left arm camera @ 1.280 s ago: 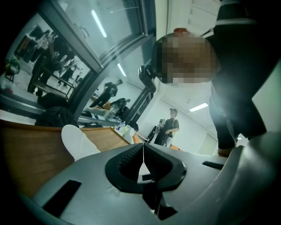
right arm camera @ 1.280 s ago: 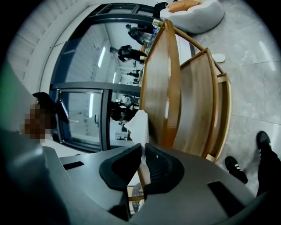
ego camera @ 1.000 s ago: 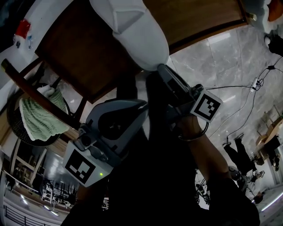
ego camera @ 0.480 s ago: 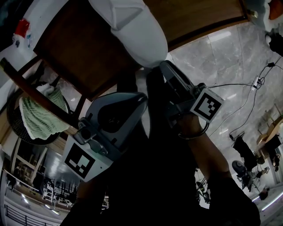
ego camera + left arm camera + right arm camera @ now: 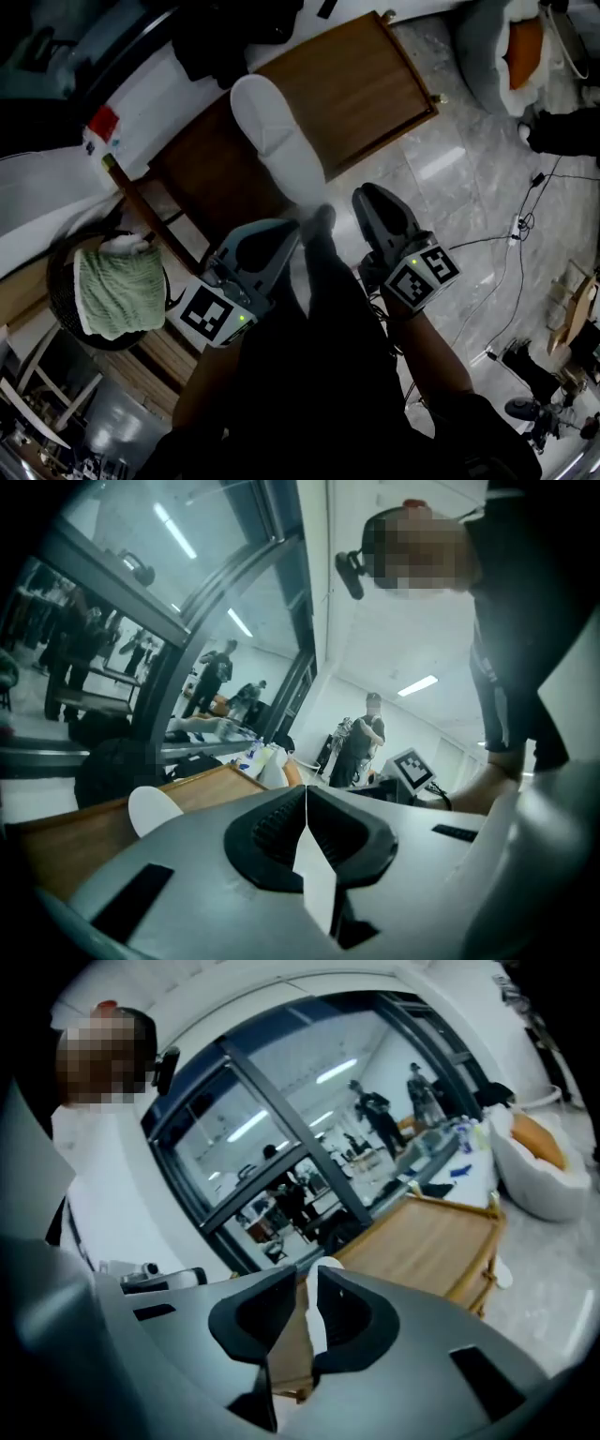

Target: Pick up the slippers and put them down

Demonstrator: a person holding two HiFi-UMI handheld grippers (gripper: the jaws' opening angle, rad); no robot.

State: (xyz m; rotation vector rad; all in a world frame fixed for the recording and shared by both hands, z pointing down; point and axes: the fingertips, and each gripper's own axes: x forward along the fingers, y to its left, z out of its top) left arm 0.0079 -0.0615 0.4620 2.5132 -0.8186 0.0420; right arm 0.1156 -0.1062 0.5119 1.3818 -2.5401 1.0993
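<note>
One white slipper lies sole-up on the brown wooden table; no second slipper shows. Both grippers hang in the air short of it, over the table's near edge. My left gripper has its jaws pressed together with nothing in them. In the left gripper view the slipper lies beyond the left gripper, to the left. My right gripper is closing to a narrow gap that holds nothing. In the right gripper view the slipper shows far off through the gap of the right gripper.
A dark round basket with a green towel stands left of the table, beside a wooden chair rail. A white beanbag with an orange cushion sits at top right. Cables trail over the grey marble floor. People stand behind glass walls.
Both grippers have drawn back and up from the slipper's near end. The slipper stays on the table, now farther off and smaller. The right gripper has rolled.
</note>
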